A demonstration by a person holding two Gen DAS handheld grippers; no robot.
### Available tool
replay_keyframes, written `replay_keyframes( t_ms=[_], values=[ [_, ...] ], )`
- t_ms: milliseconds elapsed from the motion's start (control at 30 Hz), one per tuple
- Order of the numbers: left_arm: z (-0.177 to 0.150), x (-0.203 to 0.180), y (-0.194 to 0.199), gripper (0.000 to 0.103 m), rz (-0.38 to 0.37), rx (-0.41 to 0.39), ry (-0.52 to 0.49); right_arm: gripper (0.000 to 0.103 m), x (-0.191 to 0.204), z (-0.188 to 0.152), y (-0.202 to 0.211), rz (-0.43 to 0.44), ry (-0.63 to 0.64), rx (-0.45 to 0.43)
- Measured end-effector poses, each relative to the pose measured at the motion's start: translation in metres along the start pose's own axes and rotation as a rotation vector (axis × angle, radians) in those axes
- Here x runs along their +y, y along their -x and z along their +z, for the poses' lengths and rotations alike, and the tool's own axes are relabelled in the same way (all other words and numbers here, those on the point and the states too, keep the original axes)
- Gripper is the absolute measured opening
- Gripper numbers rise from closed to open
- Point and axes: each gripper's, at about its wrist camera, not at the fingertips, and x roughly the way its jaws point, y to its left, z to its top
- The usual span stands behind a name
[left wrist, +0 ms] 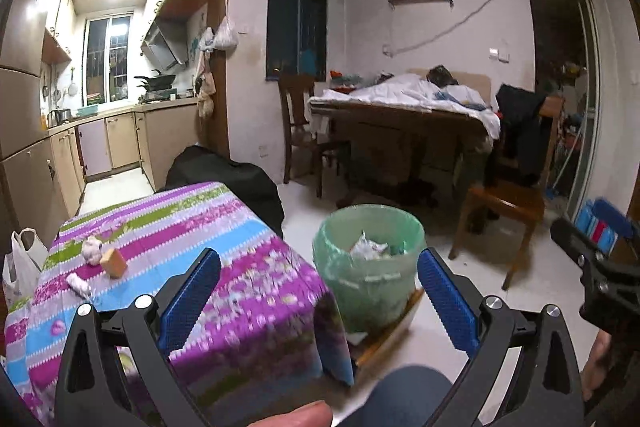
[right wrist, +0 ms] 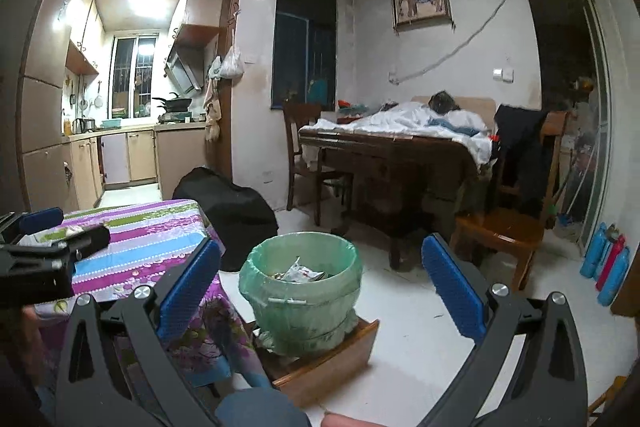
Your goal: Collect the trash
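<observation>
Blue-padded fingers of the left gripper (left wrist: pixel 319 297) are standing wide apart, gripping nothing, framing the table corner and the bin. Right gripper (right wrist: pixel 321 281) is likewise spread wide and holding nothing, hanging over the floor with the bin between its fingers. Green-lined trash bin (right wrist: pixel 302 301) is sitting on a low wooden stand (right wrist: pixel 332 359) just beside the table with the striped cloth (left wrist: pixel 168 239); crumpled wrappers (right wrist: pixel 300 273) are lying inside it. Only the left view is showing trash on the cloth: a crumpled white wad (left wrist: pixel 93 249), a tan block (left wrist: pixel 114 262) and a small white roll (left wrist: pixel 78 285), near one another. Only the right view is showing the blue and red bottles (right wrist: pixel 608 267) on the floor.
</observation>
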Motion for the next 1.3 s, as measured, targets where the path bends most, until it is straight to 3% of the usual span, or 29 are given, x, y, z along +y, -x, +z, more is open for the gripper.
replay_keyframes(
  t_ms=[367,500,767,1300],
  values=[
    [-0.018,-0.014,0.032,0.098,0.007,-0.002,-0.007,0.098,-0.009,-0.011,0.027,-0.009,-0.021,-0.009],
    [-0.019,-0.021,0.031,0.098,-0.029,0.022,-0.018,0.098,-0.013,-0.012,0.031,-0.01,-0.025,-0.01],
    [-0.021,-0.027,0.023,0.098,-0.028,0.037,-0.026,0.098,-0.016,-0.014,0.033,-0.005,-0.026,-0.005],
    [-0.025,-0.027,0.018,0.098,0.0,-0.053,-0.051,0.098,-0.012,-0.014,0.034,0.042,-0.013,0.01]
  ],
)
